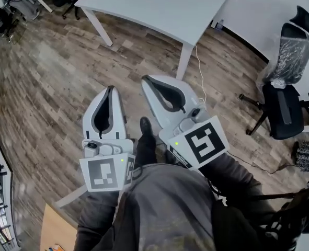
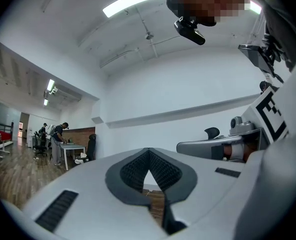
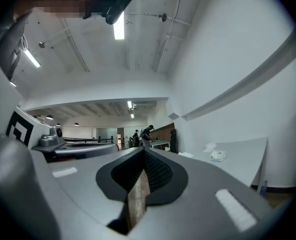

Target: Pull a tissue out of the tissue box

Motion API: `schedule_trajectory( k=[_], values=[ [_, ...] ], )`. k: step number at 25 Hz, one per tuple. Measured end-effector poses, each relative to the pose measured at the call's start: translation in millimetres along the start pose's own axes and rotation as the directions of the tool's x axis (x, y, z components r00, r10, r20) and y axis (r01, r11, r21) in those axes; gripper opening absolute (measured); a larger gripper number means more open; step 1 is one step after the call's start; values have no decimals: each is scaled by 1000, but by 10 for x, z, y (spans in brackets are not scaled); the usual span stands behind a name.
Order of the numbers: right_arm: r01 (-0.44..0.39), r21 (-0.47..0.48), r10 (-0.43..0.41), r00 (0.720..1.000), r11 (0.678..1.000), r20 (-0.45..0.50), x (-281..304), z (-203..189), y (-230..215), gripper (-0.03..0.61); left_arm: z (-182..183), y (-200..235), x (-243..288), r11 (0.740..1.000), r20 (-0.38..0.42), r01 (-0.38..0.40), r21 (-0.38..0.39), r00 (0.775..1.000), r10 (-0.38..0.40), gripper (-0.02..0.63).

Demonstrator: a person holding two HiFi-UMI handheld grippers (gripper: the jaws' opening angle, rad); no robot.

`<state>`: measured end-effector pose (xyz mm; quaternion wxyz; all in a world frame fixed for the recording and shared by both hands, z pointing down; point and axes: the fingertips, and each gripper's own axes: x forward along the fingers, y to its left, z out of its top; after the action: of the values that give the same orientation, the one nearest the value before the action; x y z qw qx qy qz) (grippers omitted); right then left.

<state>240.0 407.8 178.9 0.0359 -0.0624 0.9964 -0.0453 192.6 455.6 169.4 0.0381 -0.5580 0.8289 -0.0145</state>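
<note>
Left gripper [image 1: 111,89] and right gripper [image 1: 146,79] are both clenched tip to tip with nothing between the jaws. They're held side by side close to the person's body, over the wood floor [image 1: 49,77]. Tissue box [image 3: 218,155] sits on the white table [image 1: 159,9] ahead, well apart from both grippers.

Two grippers [image 1: 111,88] [image 1: 146,79]; one tissue box [image 3: 218,156]; one plastic-wrapped office chair [image 1: 292,54].
</note>
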Motion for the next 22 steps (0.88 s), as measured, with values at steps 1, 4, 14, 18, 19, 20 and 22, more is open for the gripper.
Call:
schedule_trajectory(
  k=[1,4,14,18,19,20,22],
  values=[
    [2,-4,-2,1000,1000,-3,98,-19,-48,2,-33,69,85,1000,-1,-1,-5,1000,1,-2],
    [14,-14,-14,1000,1000,-5,445,-66,-218,2,-123,306,396,1000,8,3,-21,1000,-3,-2],
    [104,-11,-104,995,995,8,2025,-243,-863,2,-505,1429,1683,996,-17,78,-38,997,-79,-2],
    [146,-32,-146,989,989,-7,2529,-193,-1044,2,-552,1751,2080,990,-18,130,-52,991,-131,-2],
    [154,-34,-154,988,988,-11,2615,-163,-1085,2,-551,1796,2153,988,-21,147,-51,989,-148,-2],
    [162,-38,-163,987,986,-13,2688,-129,-1130,2,-528,1837,2226,986,-18,158,-52,987,-159,-2],
    [181,-57,-182,983,982,-10,2800,-46,-1231,2,-434,1900,2376,984,13,169,-58,986,-169,-2]
  ],
)
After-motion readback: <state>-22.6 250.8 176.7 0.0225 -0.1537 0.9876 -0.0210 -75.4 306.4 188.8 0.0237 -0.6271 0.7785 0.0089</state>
